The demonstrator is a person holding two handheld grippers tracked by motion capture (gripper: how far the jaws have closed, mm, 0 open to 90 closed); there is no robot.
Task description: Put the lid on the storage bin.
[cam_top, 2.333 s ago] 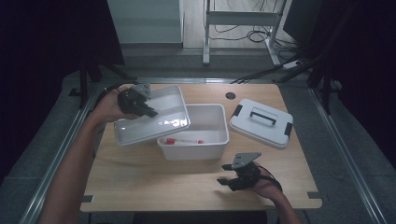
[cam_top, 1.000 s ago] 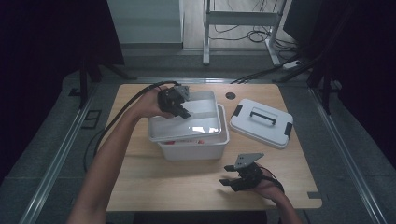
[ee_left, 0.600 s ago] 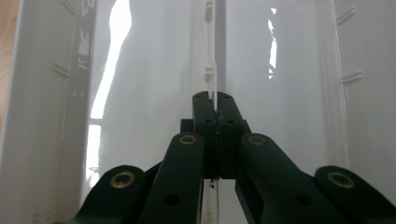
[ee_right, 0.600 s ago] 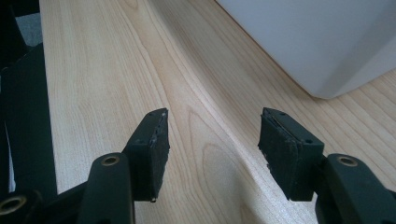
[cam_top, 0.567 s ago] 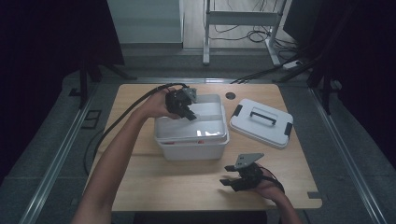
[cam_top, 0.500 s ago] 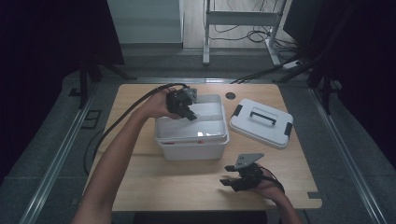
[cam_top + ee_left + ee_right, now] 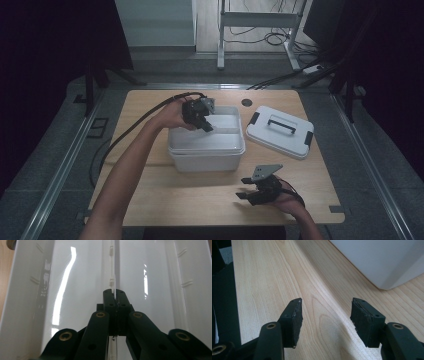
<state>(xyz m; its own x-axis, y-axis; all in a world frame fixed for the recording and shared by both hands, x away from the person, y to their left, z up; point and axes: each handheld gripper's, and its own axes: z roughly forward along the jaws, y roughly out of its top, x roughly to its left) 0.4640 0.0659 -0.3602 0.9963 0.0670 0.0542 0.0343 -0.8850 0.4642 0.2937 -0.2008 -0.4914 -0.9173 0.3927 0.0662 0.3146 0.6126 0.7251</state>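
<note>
High view: holding the left gripper (image 7: 200, 116) at centre frame, over the far left part of the white box (image 7: 205, 162), and gripping the white tray (image 7: 207, 141) that is lying in the box mouth. Judging the step as seating the tray into the box. It is possibly resting on the rim already, though that is hard to tell from this height. Leaving the right gripper (image 7: 242, 189) low and right of centre, resting on the worktop (image 7: 165, 200) well apart from the box. Leaving the handled lid (image 7: 280, 131) flat at right, just beside the box.

Left gripper view: pinching the jaws fully together on the thin upright rib (image 7: 112, 270) running up the middle of the tray (image 7: 75, 290), with the left gripper (image 7: 113, 293) at centre frame. Showing what the high view is not resolving, namely the exact hold and the two shallow wells on either side of the rib. Catching a sliver of worktop (image 7: 5, 277) at the left edge.

Right gripper view: standing the jaws of the right gripper (image 7: 325, 315) moderately apart with nothing between them, just bare worktop (image 7: 262, 277). Showing a rounded lower corner of the box (image 7: 382, 260) at upper right, near but not touching.

Next, probably: checking that the tray is sitting level all round, then opening the left jaws, lifting straight off the rib, and reaching for the lid.
</note>
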